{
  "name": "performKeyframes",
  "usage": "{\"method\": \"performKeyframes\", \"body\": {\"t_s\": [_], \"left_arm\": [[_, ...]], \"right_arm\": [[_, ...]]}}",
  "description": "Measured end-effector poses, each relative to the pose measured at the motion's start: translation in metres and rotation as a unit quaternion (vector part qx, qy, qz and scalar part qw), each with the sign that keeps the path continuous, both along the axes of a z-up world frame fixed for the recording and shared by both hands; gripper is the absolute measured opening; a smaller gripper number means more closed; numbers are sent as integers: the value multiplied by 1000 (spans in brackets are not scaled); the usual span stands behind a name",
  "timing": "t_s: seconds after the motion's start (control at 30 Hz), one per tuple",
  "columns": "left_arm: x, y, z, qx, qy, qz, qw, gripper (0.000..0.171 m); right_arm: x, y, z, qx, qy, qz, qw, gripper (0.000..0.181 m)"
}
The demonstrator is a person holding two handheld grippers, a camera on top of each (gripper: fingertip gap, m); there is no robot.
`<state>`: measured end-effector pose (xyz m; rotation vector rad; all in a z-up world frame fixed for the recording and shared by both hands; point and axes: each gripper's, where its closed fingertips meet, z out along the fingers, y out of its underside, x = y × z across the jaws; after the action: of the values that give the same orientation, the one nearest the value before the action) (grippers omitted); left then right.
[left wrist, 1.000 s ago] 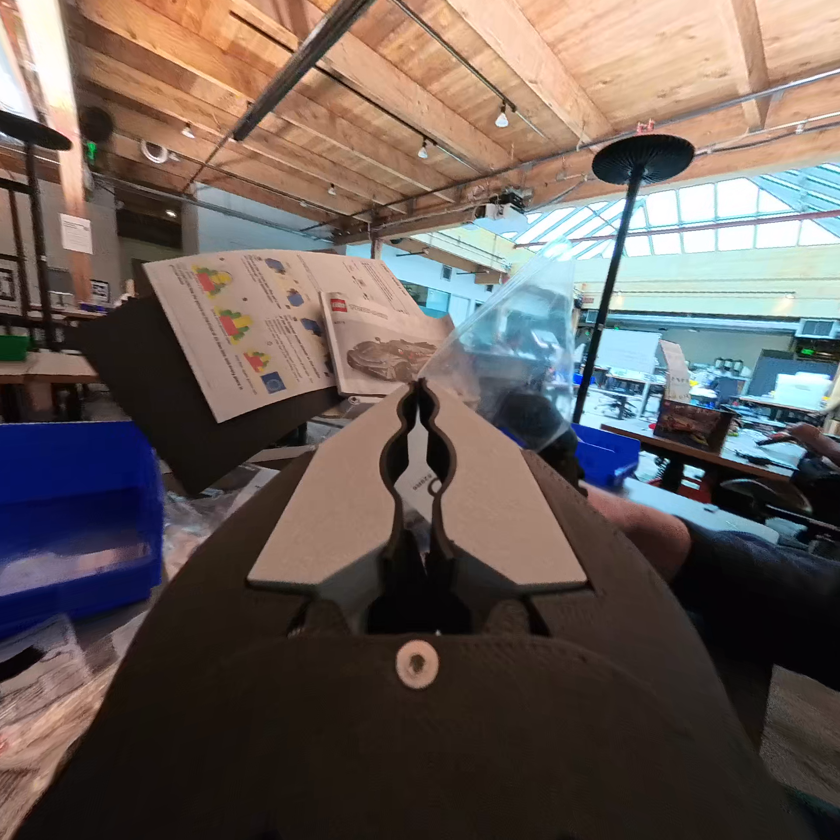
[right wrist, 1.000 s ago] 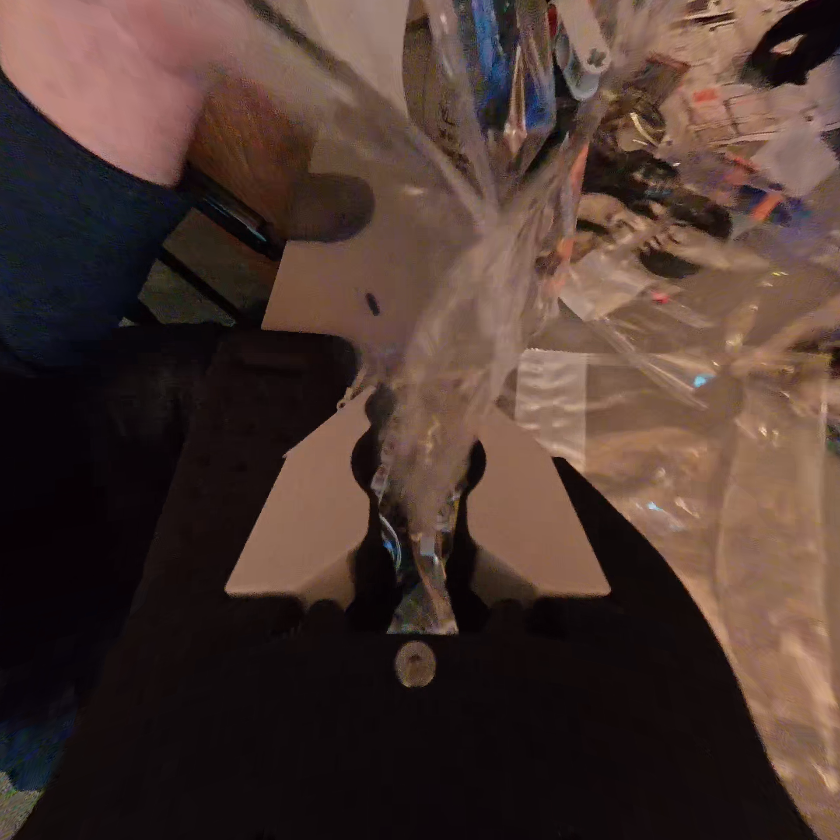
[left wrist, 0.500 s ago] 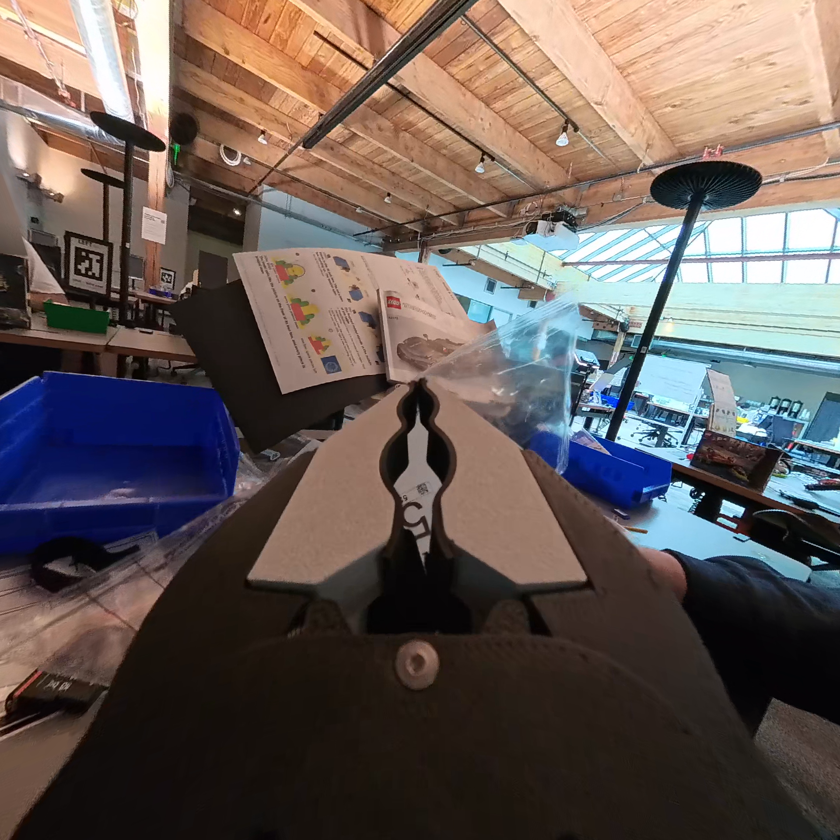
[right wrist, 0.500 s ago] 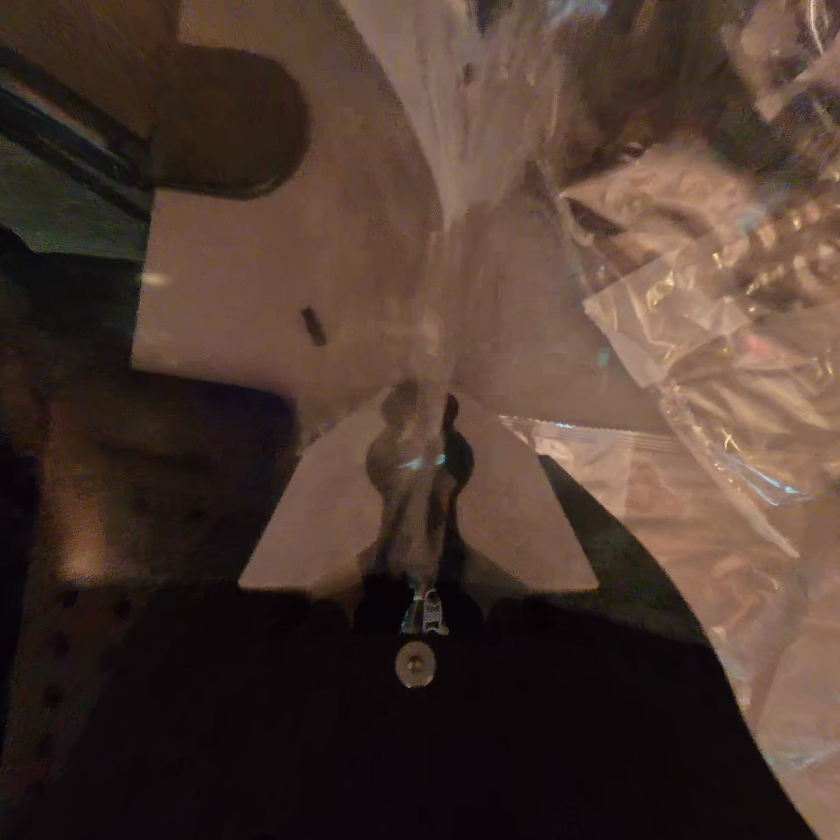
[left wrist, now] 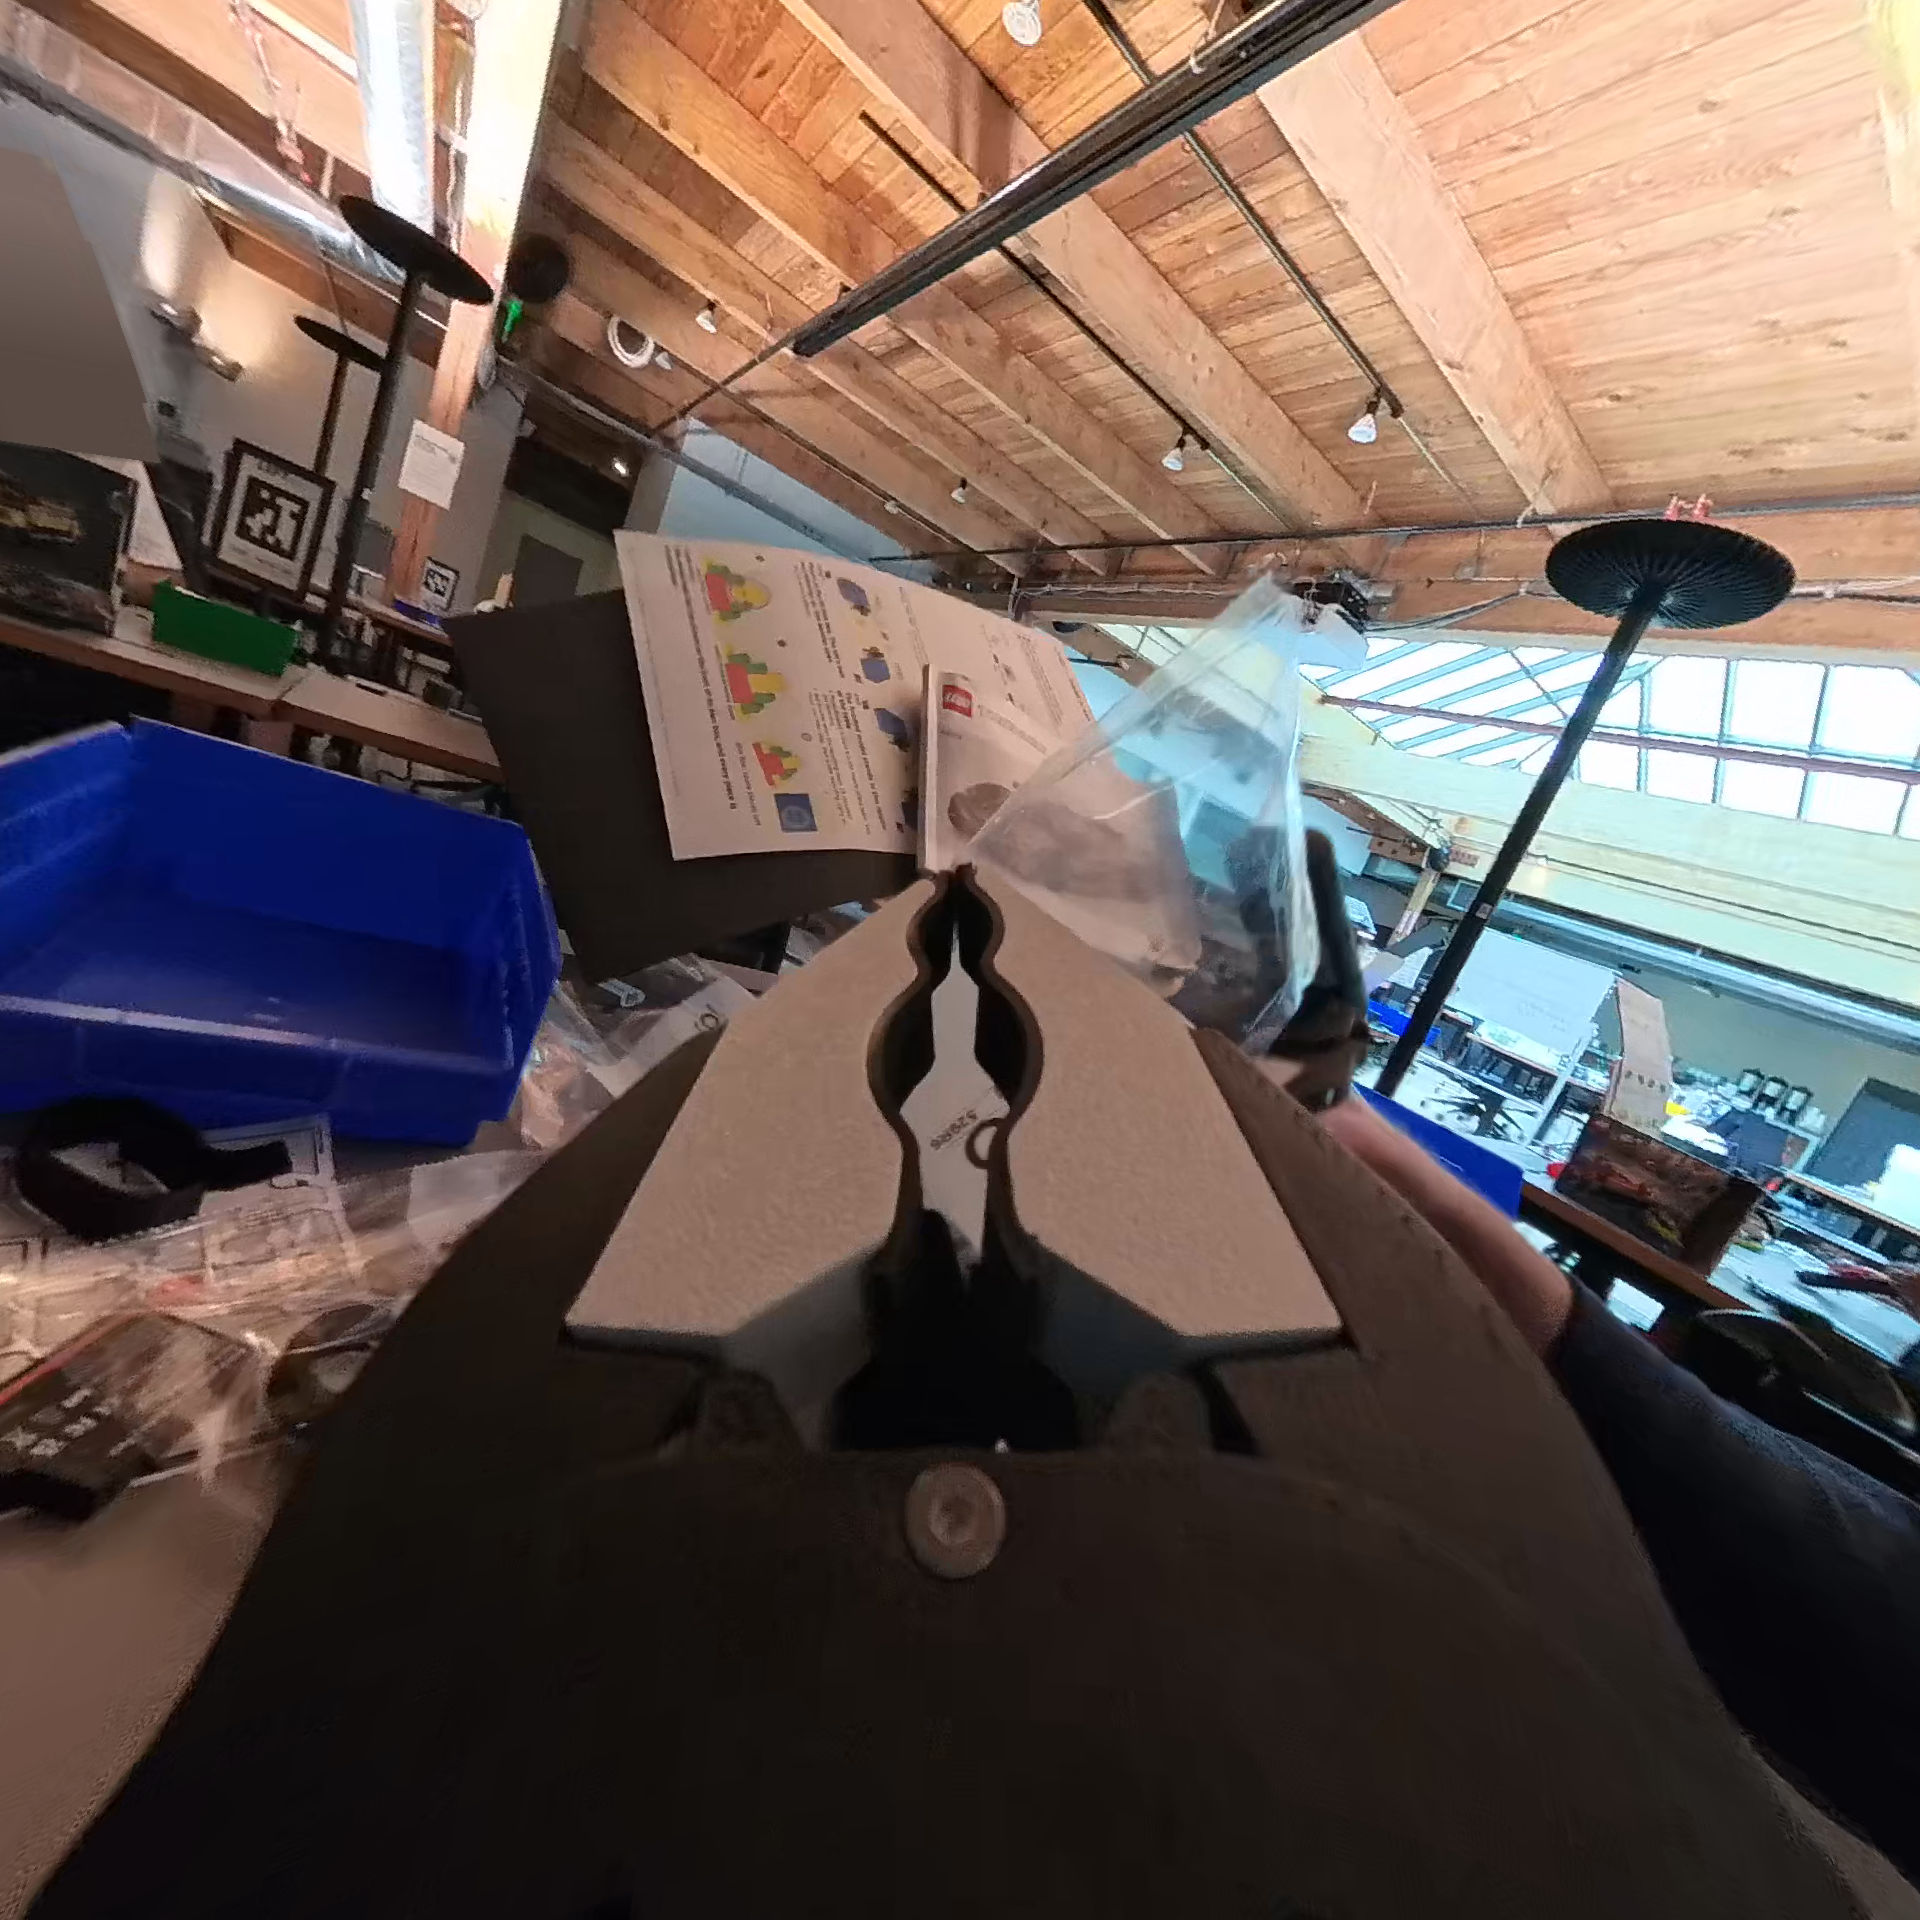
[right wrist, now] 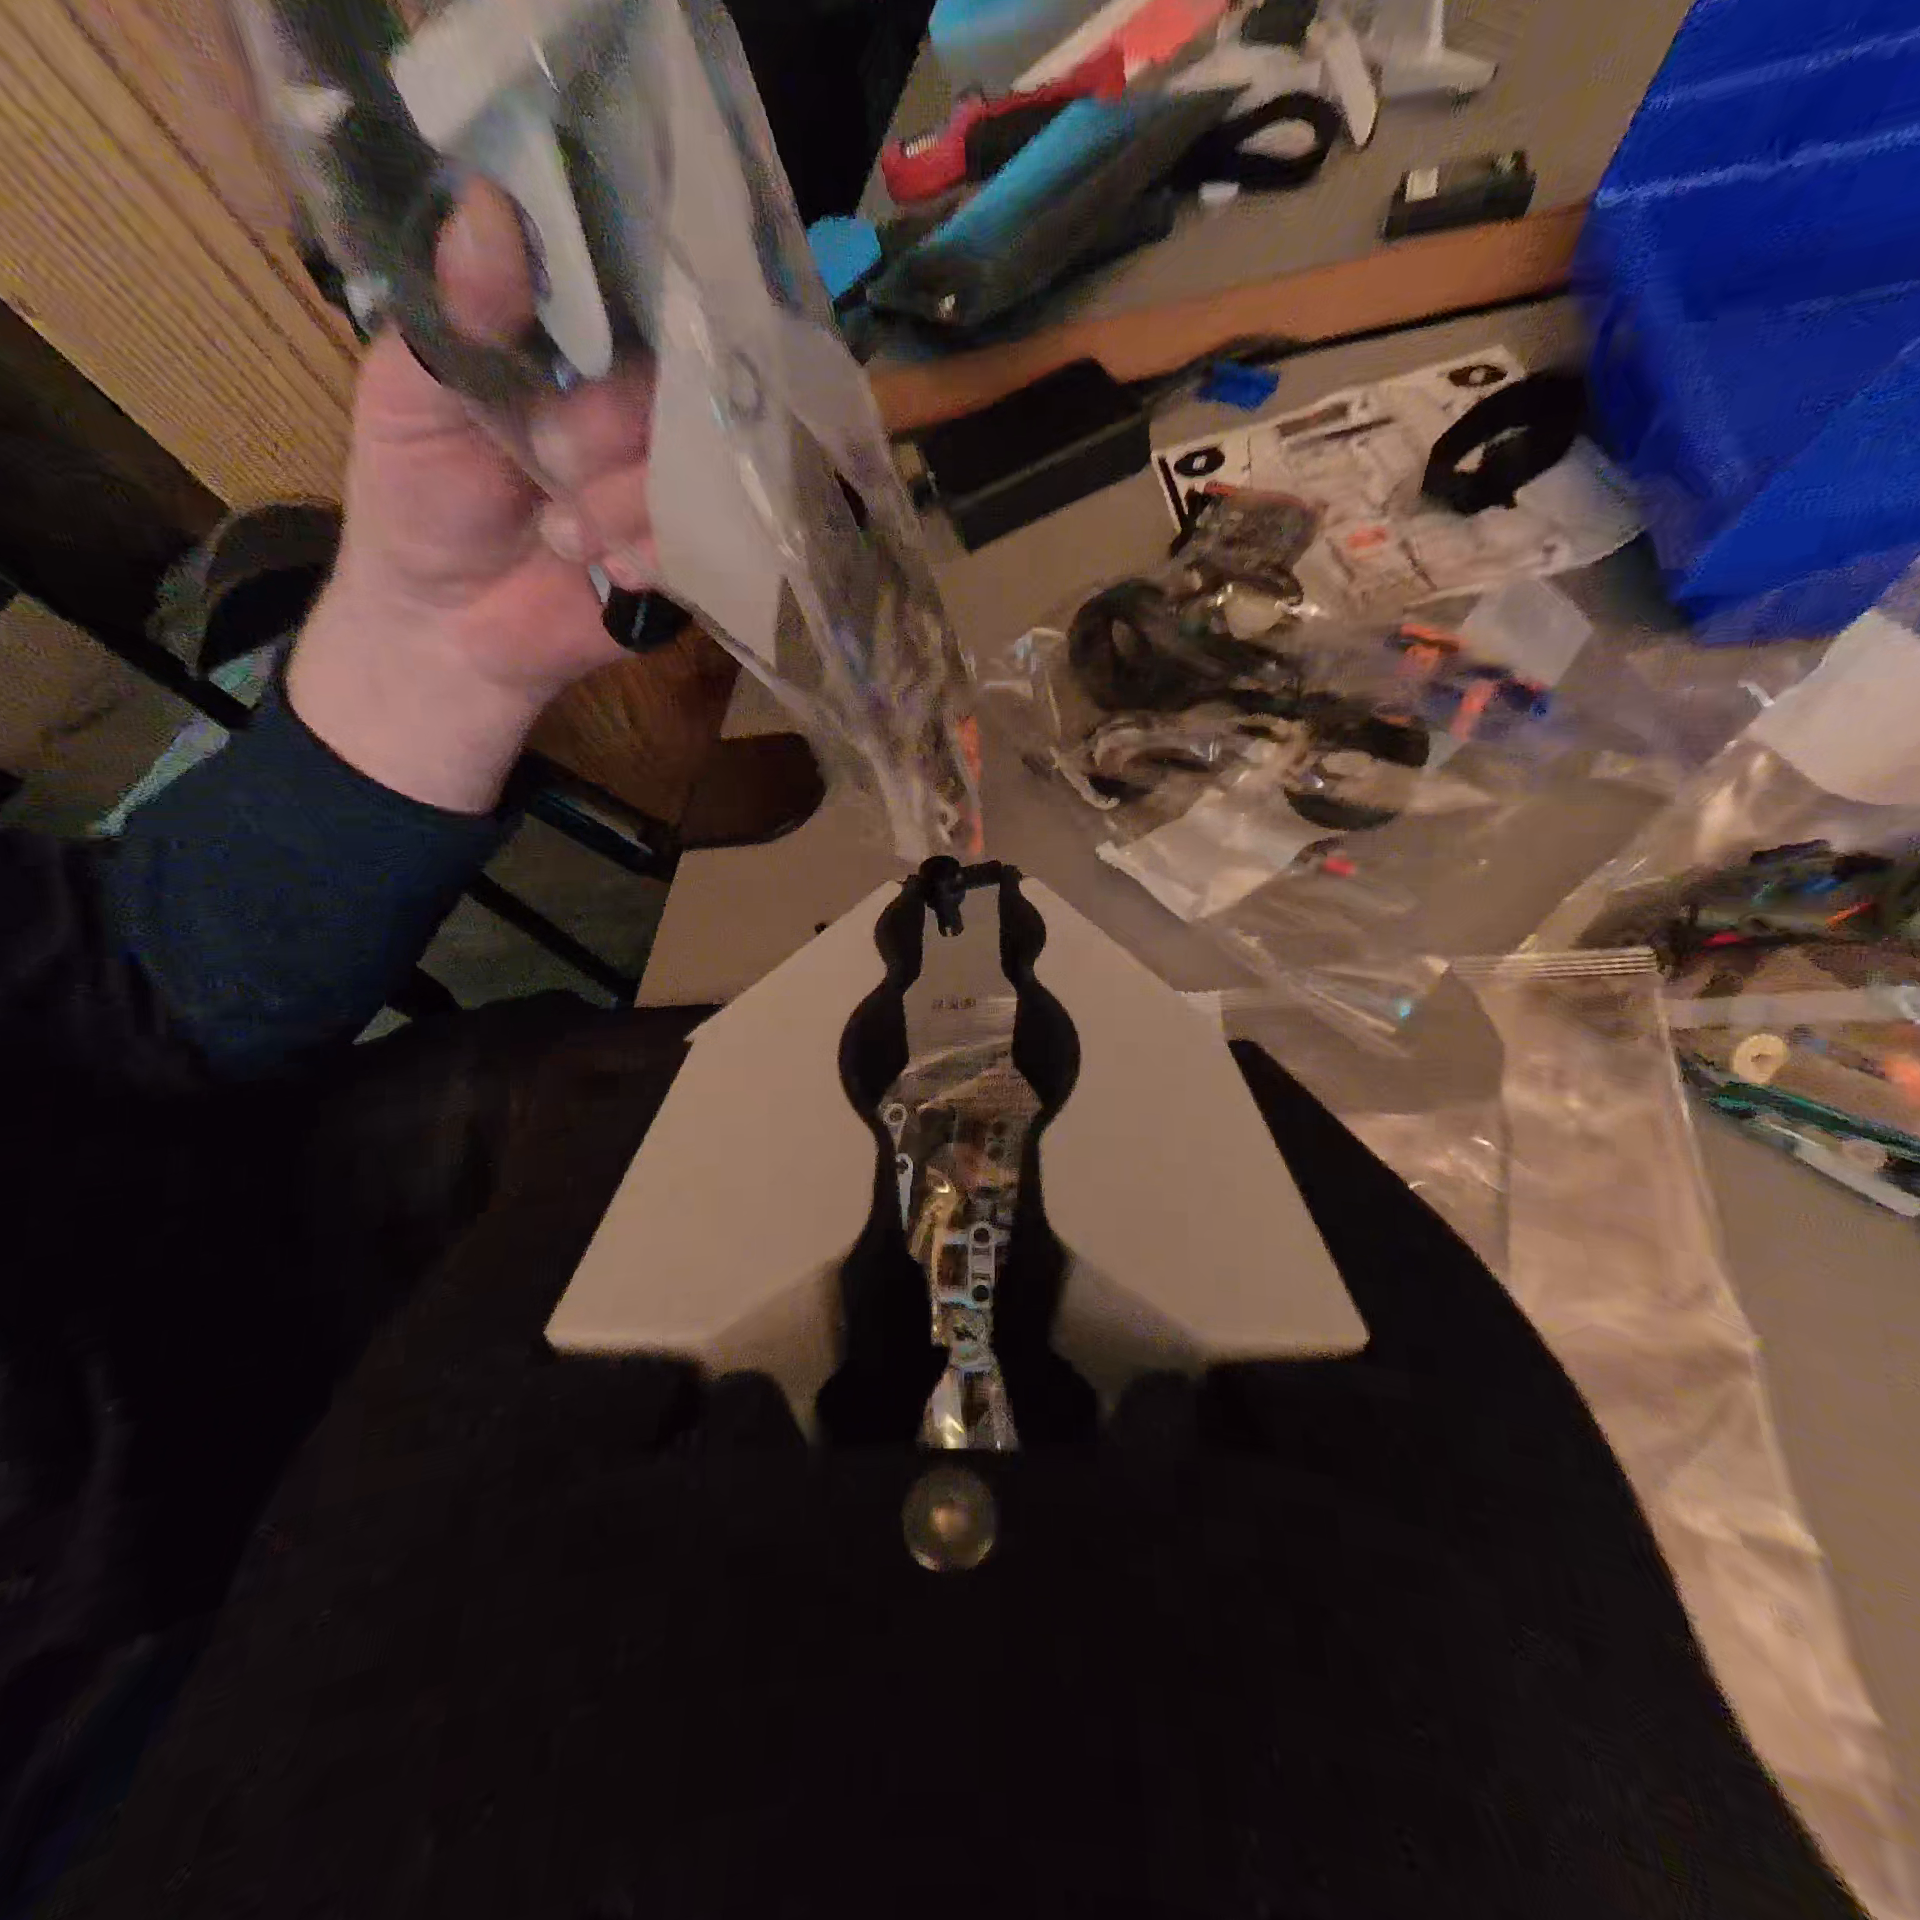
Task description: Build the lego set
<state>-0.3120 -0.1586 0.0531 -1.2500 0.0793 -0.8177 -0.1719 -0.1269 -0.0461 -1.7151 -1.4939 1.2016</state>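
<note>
My left gripper (left wrist: 956, 883) is shut on one corner of a clear bag of Lego parts (left wrist: 1164, 831) and holds it up in the air. The bag also shows in the right wrist view (right wrist: 790, 499), stretched from a hand (right wrist: 468, 582) at the upper left down to my right gripper (right wrist: 956, 878). The right jaws stand a little apart, pinching the bag's lower corner with a small black piece (right wrist: 945, 899) across the tips. The instruction booklet (left wrist: 790, 717) stands behind the bag.
A blue bin (left wrist: 260, 935) sits on the table at the left and shows again in the right wrist view (right wrist: 1766, 291). Several other clear bags of parts (right wrist: 1247, 707) and sticker sheets (right wrist: 1351, 436) lie on the table. A dark-sleeved arm (left wrist: 1714, 1507) is at the right.
The left gripper tilted up and swung left with the bag. The right gripper slid down the bag to its corner, its jaws now slightly wider, and the table came into view.
</note>
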Motion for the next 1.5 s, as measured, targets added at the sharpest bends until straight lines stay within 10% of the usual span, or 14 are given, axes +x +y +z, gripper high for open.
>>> {"method": "performKeyframes", "body": {"t_s": [0.23, 0.77, 1.03, 1.27, 1.5], "left_arm": [[26, 12, -7, -8, -9, -30, 999, 0], [42, 25, -8, -22, -10, -26, 999, 0], [43, 26, -8, -23, -13, -28, 999, 0], [30, 26, -8, -23, -36, -26, 999, 0], [17, 25, -9, -23, -58, -13, 998, 0]], "right_arm": [[9, -19, 70, 40, 87, 28, 995, 12], [-20, -50, 30, 61, -30, 96, 993, 12], [-34, -12, 16, 105, -63, -3, 993, 29], [-6, 4, 53, 81, 24, -35, 996, 29], [45, 22, 14, 58, -59, -48, 995, 35]]}}
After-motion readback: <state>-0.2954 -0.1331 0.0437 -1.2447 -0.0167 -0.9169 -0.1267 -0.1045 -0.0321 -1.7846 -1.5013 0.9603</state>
